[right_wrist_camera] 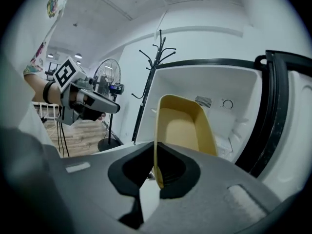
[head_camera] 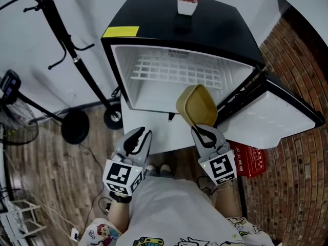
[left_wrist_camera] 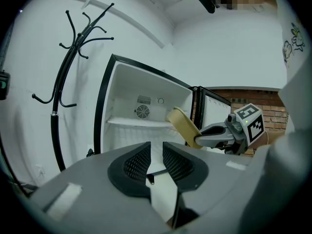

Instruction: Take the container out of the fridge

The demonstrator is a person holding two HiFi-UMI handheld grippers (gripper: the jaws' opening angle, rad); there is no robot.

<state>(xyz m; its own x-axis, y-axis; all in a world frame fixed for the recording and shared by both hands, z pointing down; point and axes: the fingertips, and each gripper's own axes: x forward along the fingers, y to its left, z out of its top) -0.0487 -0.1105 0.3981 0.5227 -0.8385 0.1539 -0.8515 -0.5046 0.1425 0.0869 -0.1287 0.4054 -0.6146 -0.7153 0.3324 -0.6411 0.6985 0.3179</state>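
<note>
A yellow container [head_camera: 197, 105] hangs tilted in front of the open black fridge [head_camera: 215, 29], outside its white cavity. My right gripper [head_camera: 205, 135] is shut on the container's near rim; in the right gripper view the rim [right_wrist_camera: 156, 145] runs between the two pads of this gripper [right_wrist_camera: 156, 168]. From the left gripper view the container [left_wrist_camera: 183, 126] and the right gripper [left_wrist_camera: 219, 134] show at right. My left gripper [head_camera: 137, 140] hovers to the left, below the fridge opening, with a narrow gap between its jaws [left_wrist_camera: 156, 162] and nothing in them.
The fridge door [head_camera: 271, 114] stands open at right, by a brick wall. A wire shelf [head_camera: 174, 70] lies inside the fridge. A potted plant [head_camera: 187, 1] sits on top. A coat rack [head_camera: 66, 40] and fan [head_camera: 13, 122] stand left; a red box [head_camera: 249, 160] lies on the floor.
</note>
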